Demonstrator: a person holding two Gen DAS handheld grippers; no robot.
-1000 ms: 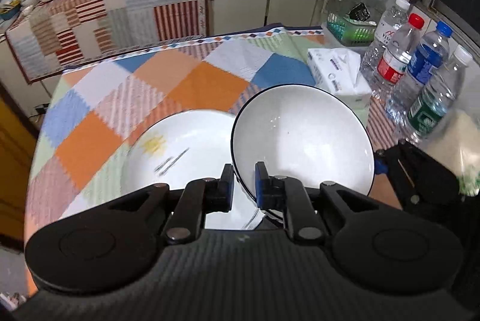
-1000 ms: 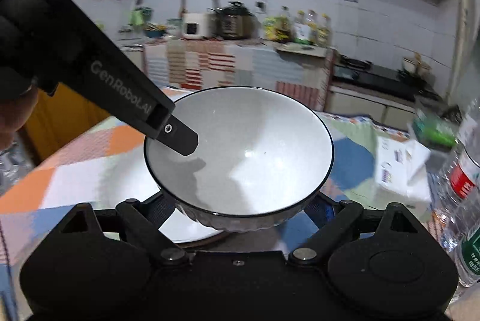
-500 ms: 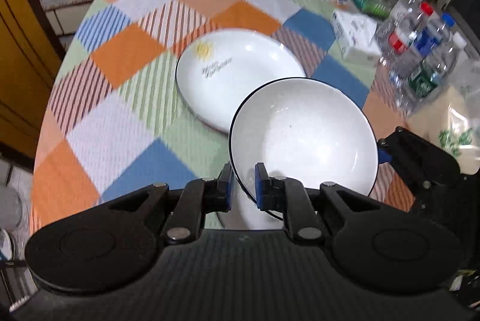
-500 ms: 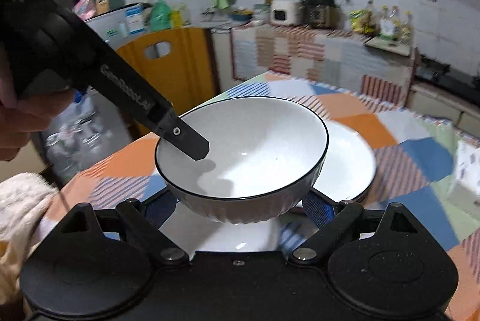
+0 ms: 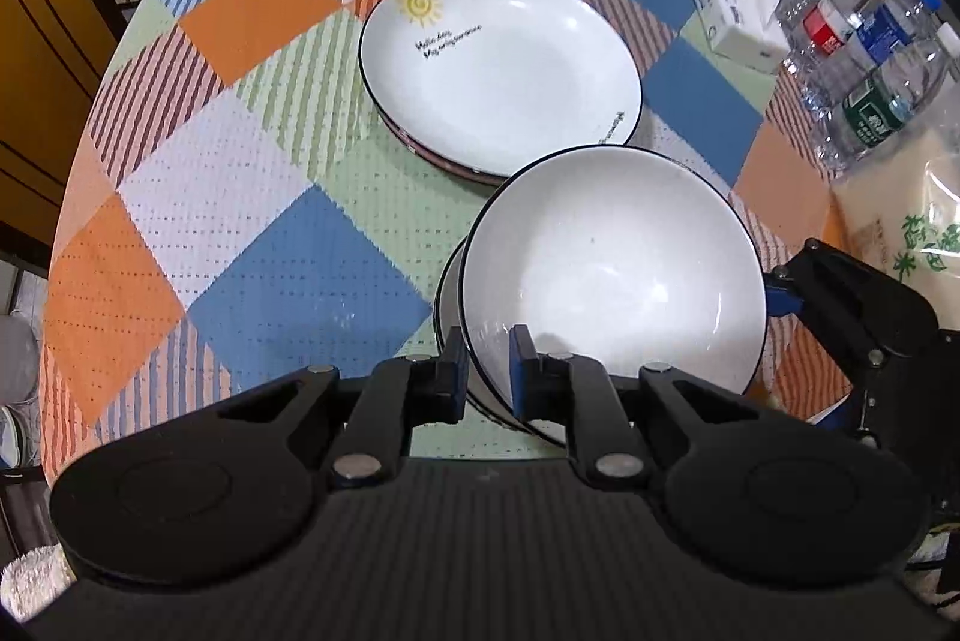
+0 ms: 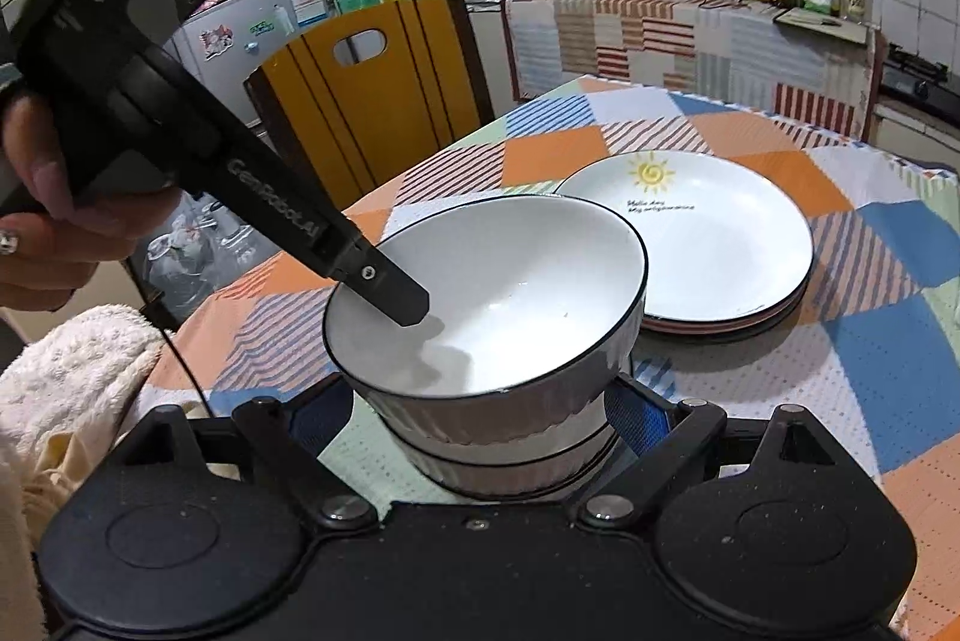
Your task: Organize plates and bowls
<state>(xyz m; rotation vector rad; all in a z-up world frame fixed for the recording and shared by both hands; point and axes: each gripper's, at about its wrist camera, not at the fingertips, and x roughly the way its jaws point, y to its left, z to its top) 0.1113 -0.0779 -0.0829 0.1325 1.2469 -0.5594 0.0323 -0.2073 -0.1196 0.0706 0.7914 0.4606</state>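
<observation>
On the round table covered by a patchwork cloth (image 5: 252,173) of orange, blue, green and striped squares, your left gripper (image 5: 486,371) pinches the near rim of a white ceramic bowl with a thin dark rim line (image 5: 612,269); its jaws are pressed almost together, one finger outside the wall and one inside. That bowl is tilted and sits partly nested in a second ribbed white bowl (image 6: 510,467) that stands on the cloth beneath it. In the right wrist view, your right gripper (image 6: 480,413) has its jaws spread wide on either side of the two bowls, with blue pads showing close by the lower bowl's sides; you cannot tell from the pictures whether they press on it. Your left hand (image 6: 42,233), with a fluffy cream sleeve below it, holds the left tool, whose black finger (image 6: 390,293) reaches down into the upper bowl.

Just beyond the bowls lies a short stack of plates, the top one a white plate with a yellow sun drawing and small dark lettering (image 5: 498,65). Towards the right edge of the table are a white tissue pack (image 5: 732,11) and a cluster of clear plastic water bottles (image 5: 864,59). A yellow wooden chair (image 6: 360,101) stands at the table's far side.
</observation>
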